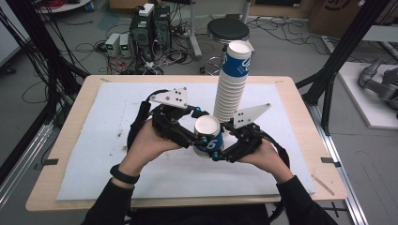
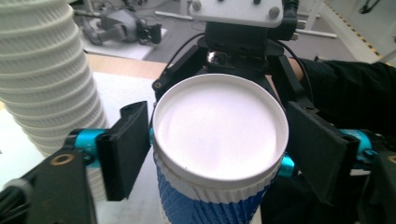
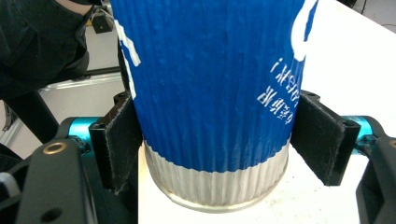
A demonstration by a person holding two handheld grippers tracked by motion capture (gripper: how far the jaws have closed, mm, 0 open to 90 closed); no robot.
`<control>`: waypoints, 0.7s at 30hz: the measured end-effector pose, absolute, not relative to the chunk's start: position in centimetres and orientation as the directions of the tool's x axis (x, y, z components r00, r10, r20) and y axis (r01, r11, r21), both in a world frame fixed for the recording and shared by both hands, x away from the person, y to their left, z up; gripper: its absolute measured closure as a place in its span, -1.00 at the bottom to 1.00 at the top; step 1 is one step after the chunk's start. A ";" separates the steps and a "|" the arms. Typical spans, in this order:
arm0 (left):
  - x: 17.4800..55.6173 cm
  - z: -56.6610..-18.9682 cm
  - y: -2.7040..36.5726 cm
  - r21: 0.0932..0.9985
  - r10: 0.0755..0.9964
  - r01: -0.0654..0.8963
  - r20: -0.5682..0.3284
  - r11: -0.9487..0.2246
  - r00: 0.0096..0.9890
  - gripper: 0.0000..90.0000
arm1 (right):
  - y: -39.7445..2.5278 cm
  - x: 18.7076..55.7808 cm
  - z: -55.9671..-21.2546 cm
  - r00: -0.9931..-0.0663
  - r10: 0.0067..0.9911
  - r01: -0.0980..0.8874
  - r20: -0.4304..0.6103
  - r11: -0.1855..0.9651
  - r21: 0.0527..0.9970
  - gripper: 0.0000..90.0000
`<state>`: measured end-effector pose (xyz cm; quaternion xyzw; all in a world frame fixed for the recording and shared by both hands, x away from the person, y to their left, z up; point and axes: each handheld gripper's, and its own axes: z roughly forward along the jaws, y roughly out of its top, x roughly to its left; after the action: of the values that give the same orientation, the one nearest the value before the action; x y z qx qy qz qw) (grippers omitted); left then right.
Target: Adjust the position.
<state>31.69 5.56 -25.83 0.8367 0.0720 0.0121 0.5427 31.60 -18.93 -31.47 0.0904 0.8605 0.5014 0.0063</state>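
Your hands come in from the bottom of the high view and meet at a blue cup near the middle of the white mat. Its base sits on the mat in the right gripper view, upright, mouth open and white inside.

Your right gripper has its fingers clamped low on the cup's wall, one pad on each side, just above the white ribbed band at the foot. Your left gripper straddles the rim: one finger touches the cup's side, the other stands a little off, so the pair is apart rather than pressing.

Just behind the cup, almost touching the right gripper's grey plate, a tall stack of nested cups leans slightly and crowds that side. The mat covers most of the table. Beyond the far edge stand a black stool and computer boxes among cables on the floor.
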 end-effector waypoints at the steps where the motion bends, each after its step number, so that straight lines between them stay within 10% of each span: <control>1: 31.7 -25.9 5.5 0.909 0.134 0.108 -0.058 -0.403 0.989 -0.36 | -18.9 31.6 -31.5 -0.984 0.156 0.148 0.082 0.483 0.863 -0.50; 21: 32.2 -25.8 7.1 0.988 0.120 0.116 -0.103 -0.104 0.987 -0.34 | -20.7 31.5 -30.2 -0.974 0.190 0.175 0.127 0.262 0.949 -0.66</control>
<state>32.18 7.07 -25.77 0.7430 0.0796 0.0015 0.6645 31.52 -20.66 -30.18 0.1148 0.7942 0.5967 0.0062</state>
